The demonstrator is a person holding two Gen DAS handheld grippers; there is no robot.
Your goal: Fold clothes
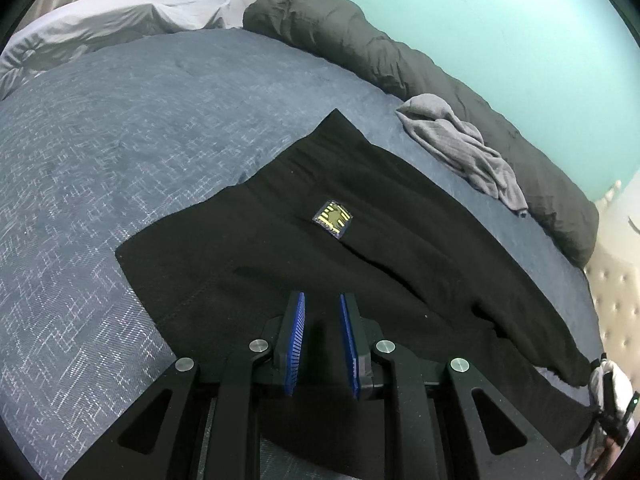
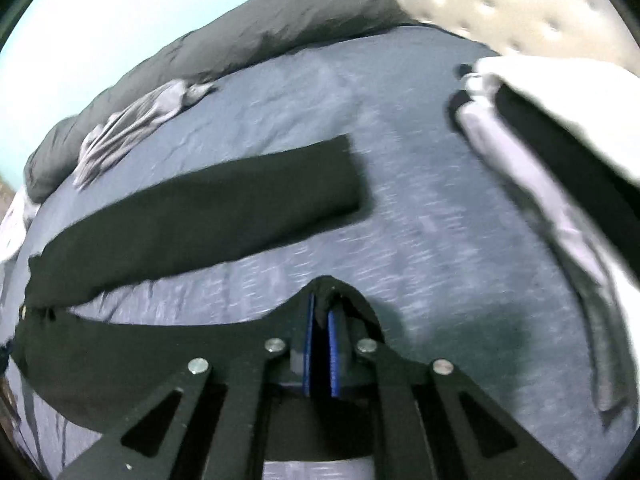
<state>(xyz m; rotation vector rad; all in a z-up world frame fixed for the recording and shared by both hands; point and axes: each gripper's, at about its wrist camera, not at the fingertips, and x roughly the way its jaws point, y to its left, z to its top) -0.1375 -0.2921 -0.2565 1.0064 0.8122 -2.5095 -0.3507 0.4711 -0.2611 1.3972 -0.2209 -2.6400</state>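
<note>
Black trousers (image 1: 380,256) with a small yellow label (image 1: 334,219) lie spread on the blue bedspread (image 1: 120,160). My left gripper (image 1: 322,298) hovers just over their near part, open, its blue pads apart and holding nothing. In the right wrist view one black leg (image 2: 200,208) lies flat across the bed. The other leg's end (image 2: 332,286) is pinched between the pads of my right gripper (image 2: 320,300), which is shut on it and lifts it off the bedspread (image 2: 420,220). That view is motion-blurred.
A crumpled grey garment (image 1: 460,148) (image 2: 132,128) lies against a rolled dark grey duvet (image 1: 360,40) (image 2: 240,28) along the teal wall. Pale bedding (image 1: 120,12) is at the far left. A tufted headboard (image 2: 500,0) and white, grey and black clothes (image 2: 540,140) are at the right.
</note>
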